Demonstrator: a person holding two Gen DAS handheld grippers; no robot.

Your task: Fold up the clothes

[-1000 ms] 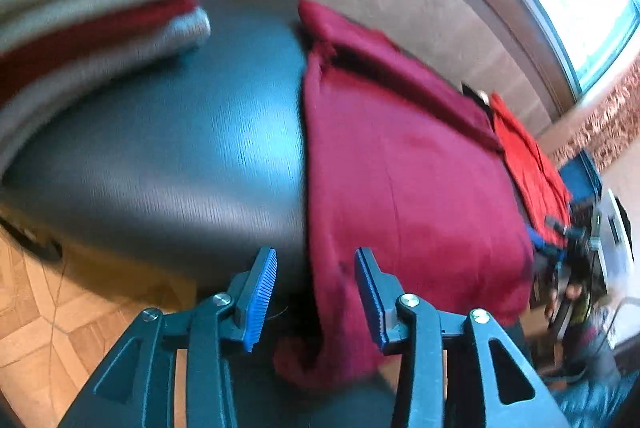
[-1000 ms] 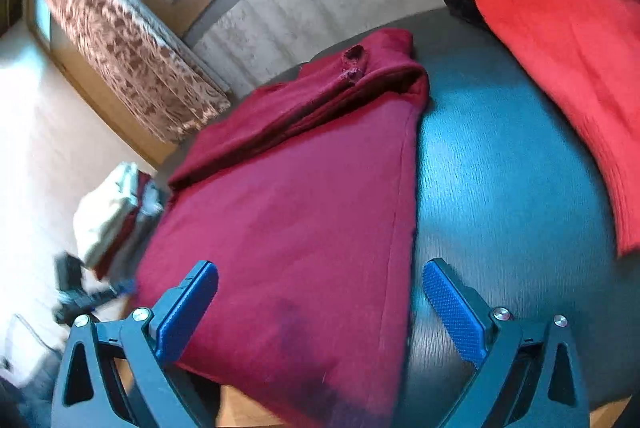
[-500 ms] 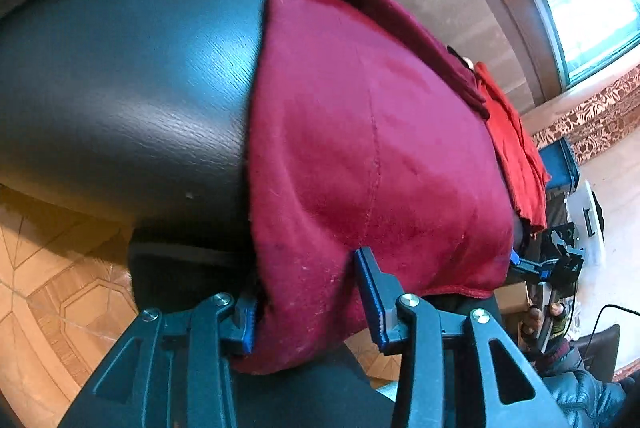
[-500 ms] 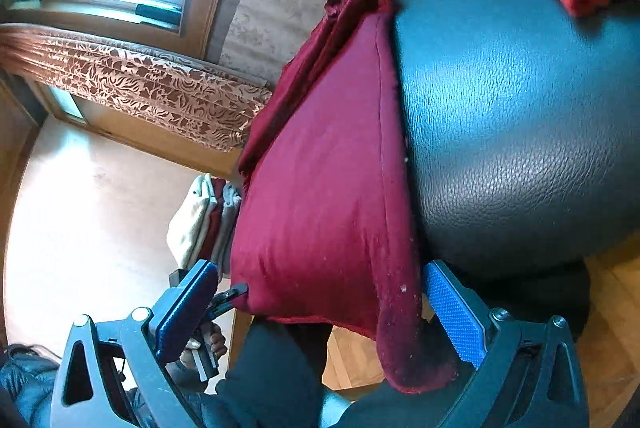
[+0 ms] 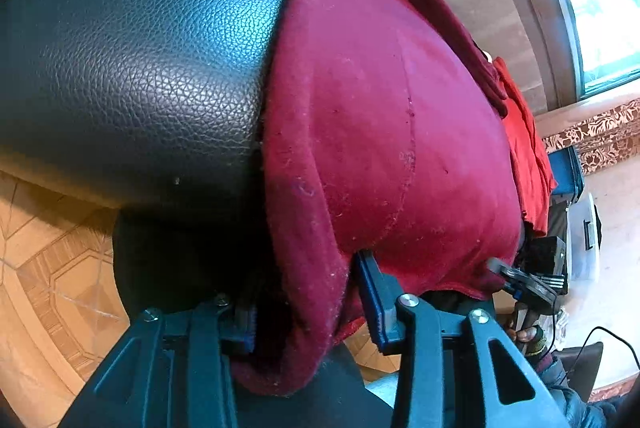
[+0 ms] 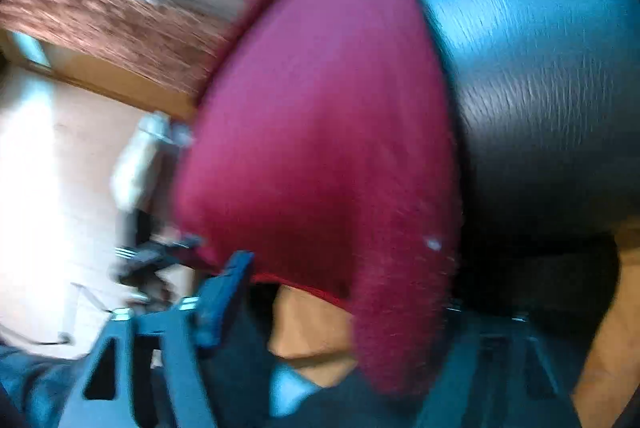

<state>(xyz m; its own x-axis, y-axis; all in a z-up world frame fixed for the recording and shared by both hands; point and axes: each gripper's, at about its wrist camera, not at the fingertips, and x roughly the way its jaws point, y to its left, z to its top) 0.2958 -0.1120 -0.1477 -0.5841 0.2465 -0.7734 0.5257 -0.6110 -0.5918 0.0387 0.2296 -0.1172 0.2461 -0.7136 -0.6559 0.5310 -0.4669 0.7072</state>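
A dark red garment [image 5: 380, 131] lies across a black leather seat [image 5: 132, 67], and its near hem hangs over the front edge. My left gripper [image 5: 308, 304] is open, and its blue pads straddle the hanging left corner of the hem. In the blurred right wrist view the same garment [image 6: 320, 131] hangs over the seat [image 6: 532, 75]. My right gripper [image 6: 344, 292] is open around the hem's right corner; its left finger [image 6: 224, 292] shows and the right finger is hidden behind the cloth.
A bright red garment [image 5: 524, 147] lies on the seat past the dark red one. Patterned wood floor [image 5: 44, 268] is below the seat. A folded pale stack [image 6: 136, 163] sits at far left. A window [image 5: 592, 11] and curtain are behind.
Both grippers have moved down and in toward the seat's front edge, from above the garment to its hanging hem. The corners now lie between the open jaws.
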